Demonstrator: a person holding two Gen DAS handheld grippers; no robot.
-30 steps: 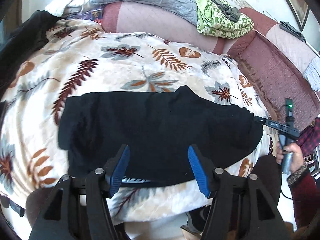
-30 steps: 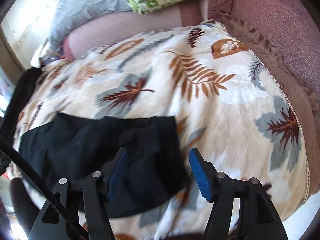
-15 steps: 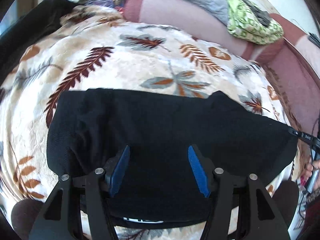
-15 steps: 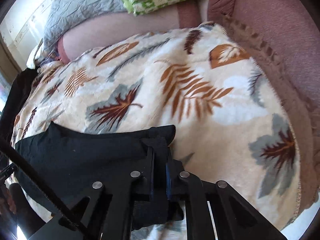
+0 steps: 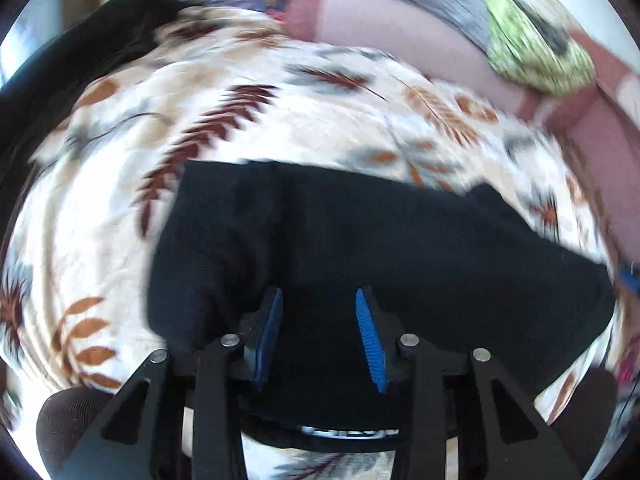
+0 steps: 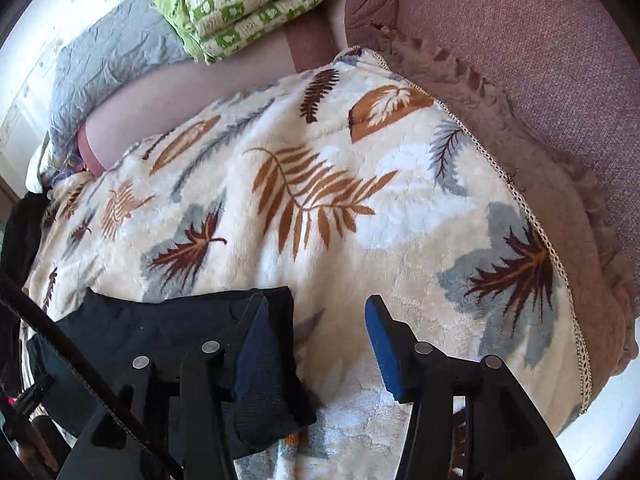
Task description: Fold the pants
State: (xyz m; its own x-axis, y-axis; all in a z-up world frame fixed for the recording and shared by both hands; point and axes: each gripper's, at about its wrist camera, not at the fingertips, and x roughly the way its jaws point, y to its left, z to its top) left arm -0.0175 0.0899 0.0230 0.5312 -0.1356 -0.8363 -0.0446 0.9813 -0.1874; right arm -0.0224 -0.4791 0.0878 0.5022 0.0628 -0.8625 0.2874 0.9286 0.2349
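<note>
The black pants (image 5: 360,232) lie as a folded band across the leaf-print blanket (image 5: 280,120); this view is blurred. My left gripper (image 5: 318,296) hovers low over the band's near middle. Its jaws are closing, the blue pads still stand apart, and black cloth lies under and between them. In the right wrist view the right end of the pants (image 6: 160,328) rests on the blanket (image 6: 320,200). My right gripper (image 6: 316,304) is opening; the cloth's edge lies against its left finger and only blanket shows between the pads.
A green patterned folded cover (image 6: 248,4) and a grey quilt (image 6: 104,64) lie on the pink sofa back (image 6: 520,40). A black garment (image 5: 80,40) hangs at the blanket's far left. The blanket's trimmed edge (image 6: 532,216) runs along the right.
The left gripper sank closer to the pants and its pads drew nearer together. The right gripper, shut on the pants' end half a second ago, has opened and let the cloth go.
</note>
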